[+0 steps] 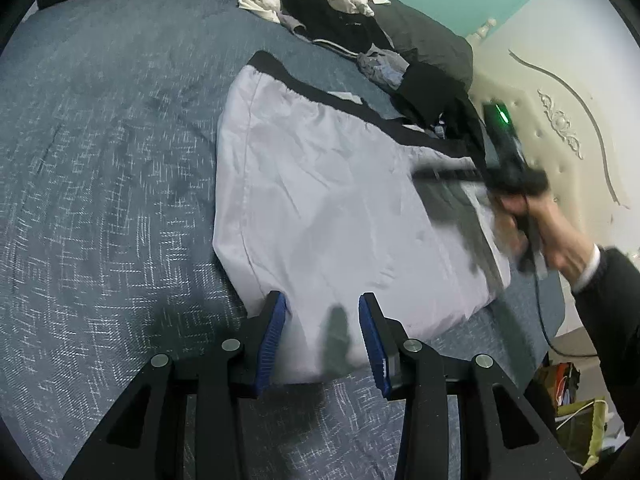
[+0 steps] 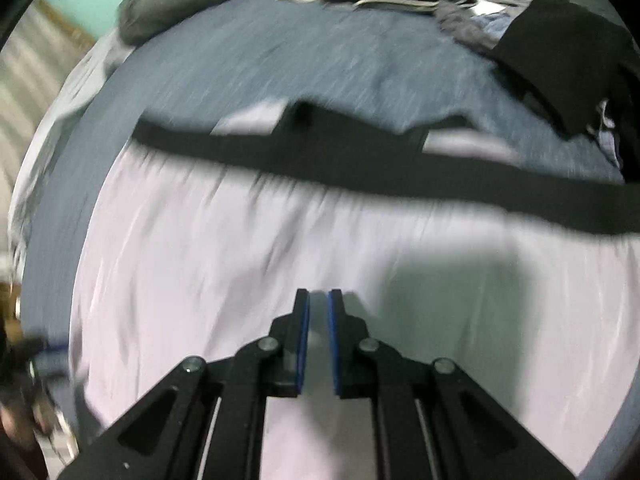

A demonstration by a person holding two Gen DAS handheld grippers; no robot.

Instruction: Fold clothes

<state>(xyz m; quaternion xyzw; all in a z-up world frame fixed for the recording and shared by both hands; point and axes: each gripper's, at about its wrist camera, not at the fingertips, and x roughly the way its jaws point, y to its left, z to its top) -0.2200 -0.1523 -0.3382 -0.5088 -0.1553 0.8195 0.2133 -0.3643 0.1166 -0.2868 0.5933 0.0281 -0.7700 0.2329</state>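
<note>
Pale lilac shorts [image 1: 320,200] with a black waistband [image 1: 320,94] lie spread flat on the blue-grey bedspread [image 1: 100,160]. My left gripper [image 1: 323,314] hovers open over the near hem, with the fabric below its blue pads and not pinched. A hand [image 1: 560,248] holds the right gripper's blurred black body [image 1: 516,182] over the shorts' right side. In the right wrist view my right gripper [image 2: 319,300] is shut to a thin slit above the middle of the shorts [image 2: 200,260], near the waistband [image 2: 360,176]. I see no cloth caught between its pads.
A heap of unfolded black, white and grey clothes [image 1: 332,4] lies at the back of the bed by a dark pillow [image 1: 432,40]. A cream carved headboard [image 1: 560,128] stands at the right. Bags and clutter [image 1: 576,412] sit on the floor beside the bed.
</note>
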